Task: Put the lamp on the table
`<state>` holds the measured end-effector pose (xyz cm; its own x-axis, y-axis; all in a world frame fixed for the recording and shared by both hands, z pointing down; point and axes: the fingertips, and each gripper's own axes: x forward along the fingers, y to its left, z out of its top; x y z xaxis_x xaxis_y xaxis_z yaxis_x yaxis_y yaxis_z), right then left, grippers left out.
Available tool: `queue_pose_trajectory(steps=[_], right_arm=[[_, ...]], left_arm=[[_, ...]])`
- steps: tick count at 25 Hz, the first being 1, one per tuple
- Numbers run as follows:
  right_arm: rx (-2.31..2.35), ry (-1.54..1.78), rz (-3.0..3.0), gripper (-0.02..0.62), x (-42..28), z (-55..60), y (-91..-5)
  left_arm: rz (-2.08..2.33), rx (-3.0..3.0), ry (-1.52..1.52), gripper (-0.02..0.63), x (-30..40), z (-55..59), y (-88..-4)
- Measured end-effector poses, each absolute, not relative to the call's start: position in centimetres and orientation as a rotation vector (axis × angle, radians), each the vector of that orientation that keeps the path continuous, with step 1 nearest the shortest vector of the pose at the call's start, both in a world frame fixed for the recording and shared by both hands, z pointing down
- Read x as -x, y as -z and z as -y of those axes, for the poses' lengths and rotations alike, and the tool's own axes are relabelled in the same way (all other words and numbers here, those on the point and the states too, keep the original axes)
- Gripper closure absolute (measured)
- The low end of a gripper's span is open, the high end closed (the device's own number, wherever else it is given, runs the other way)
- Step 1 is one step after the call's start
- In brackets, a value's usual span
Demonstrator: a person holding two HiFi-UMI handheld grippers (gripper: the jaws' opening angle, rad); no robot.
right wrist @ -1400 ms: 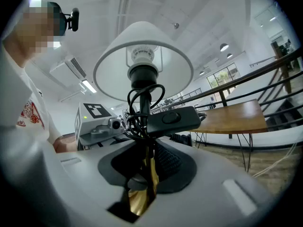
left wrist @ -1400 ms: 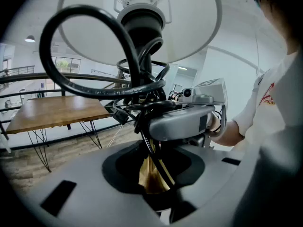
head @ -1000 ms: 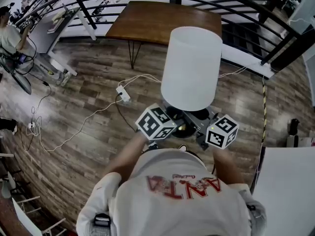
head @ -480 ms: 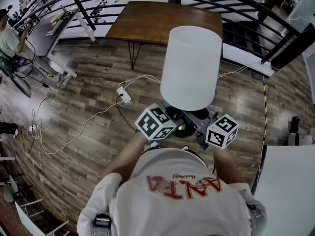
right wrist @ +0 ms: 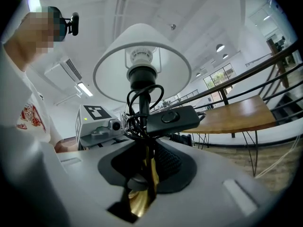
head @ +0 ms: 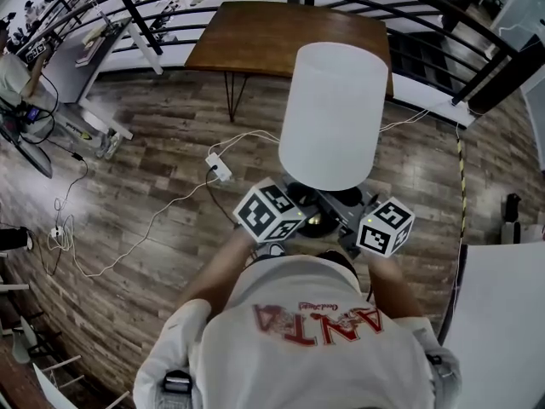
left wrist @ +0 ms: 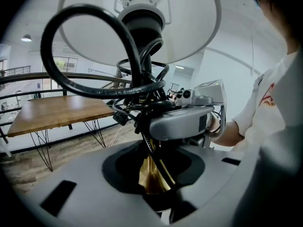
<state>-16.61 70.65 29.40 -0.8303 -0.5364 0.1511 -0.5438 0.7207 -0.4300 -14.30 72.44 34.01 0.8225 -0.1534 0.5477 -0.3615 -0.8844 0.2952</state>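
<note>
The lamp (head: pixel 328 126) hangs over the floor (head: pixel 153 169), short of the wooden table (head: pixel 255 41) at 12 o'clock. Left hand-held gripper (left wrist: pixel 154 188) and right hand-held gripper (right wrist: pixel 144 183) both clamp its brass stem (left wrist: pixel 150 174). Judged top-heavy with a fragile shade (right wrist: pixel 142 60); the low stem hold suits.

The person's white shirt (head: pixel 311 348) bears red letters "ANTA".

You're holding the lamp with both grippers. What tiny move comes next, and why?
Probably carry the white-shaded brass lamp forward, kept upright, toward the brown wooden table. The left gripper and right gripper both clamp its stem. It hangs over the plank floor, short of the table, and the part of the tabletop that shows looks bare.
</note>
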Motion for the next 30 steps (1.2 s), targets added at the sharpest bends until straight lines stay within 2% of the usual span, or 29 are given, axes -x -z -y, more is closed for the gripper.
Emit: queue_pose_trajectory(steps=[6,18,30], right_arm=[[-0.954,-0.75,2.882,0.509,19.2,-70.0,-30.2],[-0.96,-0.792,2.899,0.509,17.8,-64.4,-32.0],[-0.93,-0.739,2.928,0.509,10.6,-51.4,-30.1]], left_arm=[[0.335,-2.614,-0.749,0.489,16.9,-71.9,-34.7],[0.303,-2.6,-0.771,0.489,15.6,-66.5,-36.5],[0.344,-2.625,-0.769,0.489,8.2,-53.2,-34.9]])
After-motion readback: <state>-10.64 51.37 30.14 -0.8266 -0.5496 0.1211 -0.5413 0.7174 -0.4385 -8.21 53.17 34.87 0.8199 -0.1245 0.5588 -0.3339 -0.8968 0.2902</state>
